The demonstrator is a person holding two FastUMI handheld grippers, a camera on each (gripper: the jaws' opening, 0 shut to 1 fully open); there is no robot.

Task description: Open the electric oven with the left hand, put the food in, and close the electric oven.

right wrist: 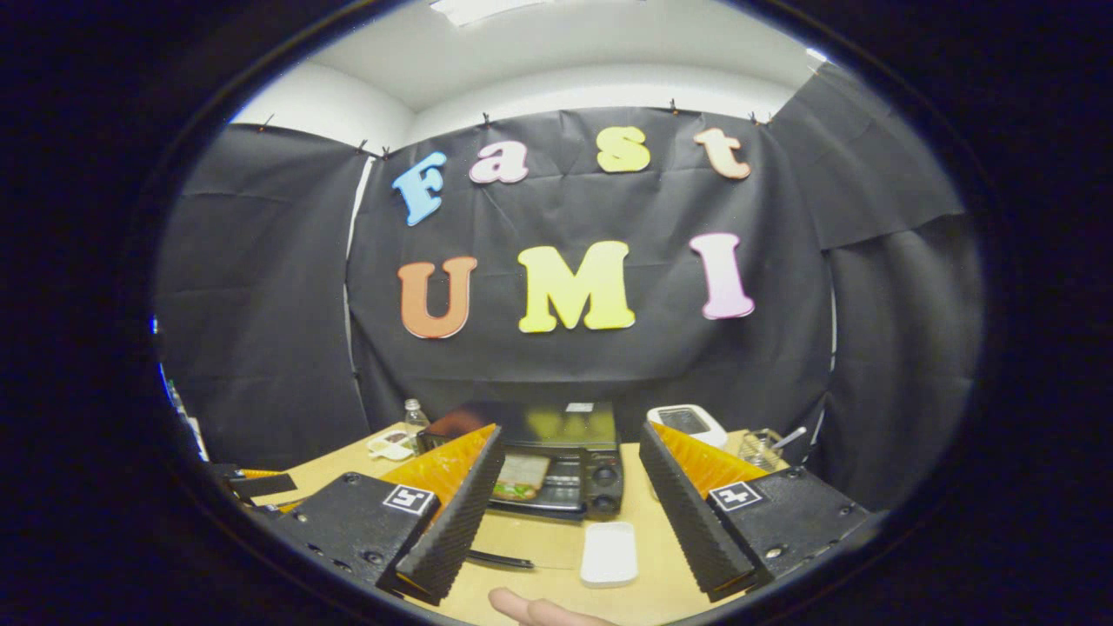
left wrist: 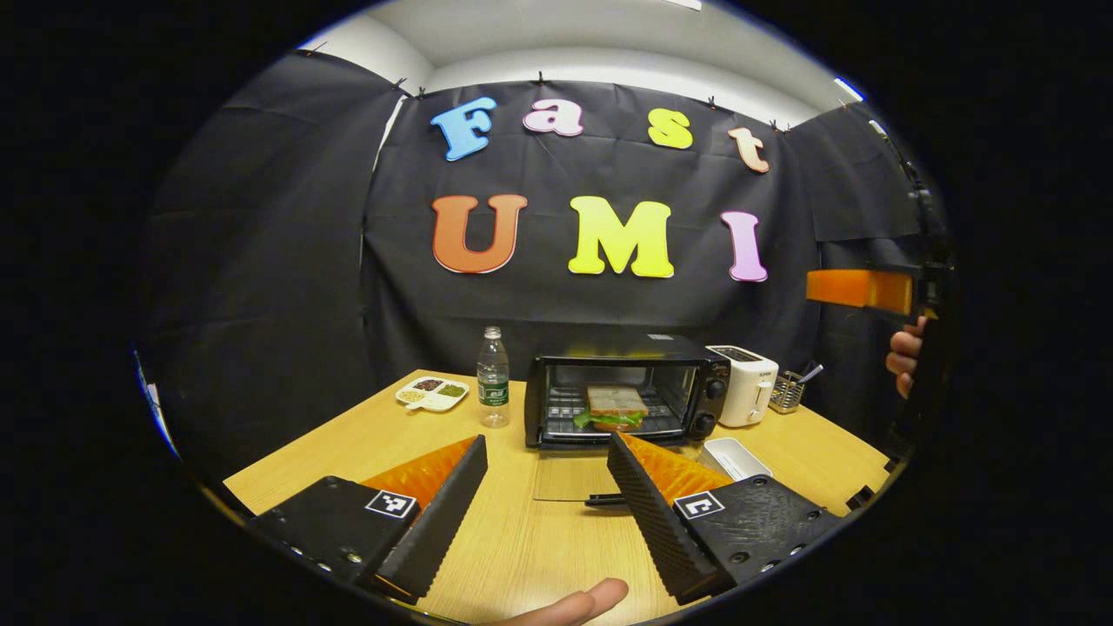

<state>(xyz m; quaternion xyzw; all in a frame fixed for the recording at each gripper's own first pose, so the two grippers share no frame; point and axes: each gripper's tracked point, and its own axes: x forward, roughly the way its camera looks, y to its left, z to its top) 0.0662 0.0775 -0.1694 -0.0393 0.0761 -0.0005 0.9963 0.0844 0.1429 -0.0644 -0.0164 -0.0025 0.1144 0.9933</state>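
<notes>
The black electric oven (left wrist: 687,358) stands at the back of the wooden table with its glass door (left wrist: 565,476) folded down flat and its handle (left wrist: 604,500) toward me. A sandwich (left wrist: 616,406) with green lettuce lies on the rack inside. My left gripper (left wrist: 546,442) is open and holds nothing, hanging above the table in front of the lowered door. In the right gripper view, my right gripper (right wrist: 572,430) is open and bare, raised in front of the oven (right wrist: 600,474), with the sandwich (right wrist: 522,478) seen inside. The right gripper's orange finger (left wrist: 861,289) and a hand (left wrist: 904,352) appear at the far right.
A white toaster (left wrist: 746,382) and a wire utensil basket (left wrist: 787,391) stand right of the oven. A small white tray (left wrist: 735,456) lies in front of them. A water bottle (left wrist: 493,378) and a compartment plate (left wrist: 432,393) sit left of the oven. A fingertip (left wrist: 574,604) shows at the bottom.
</notes>
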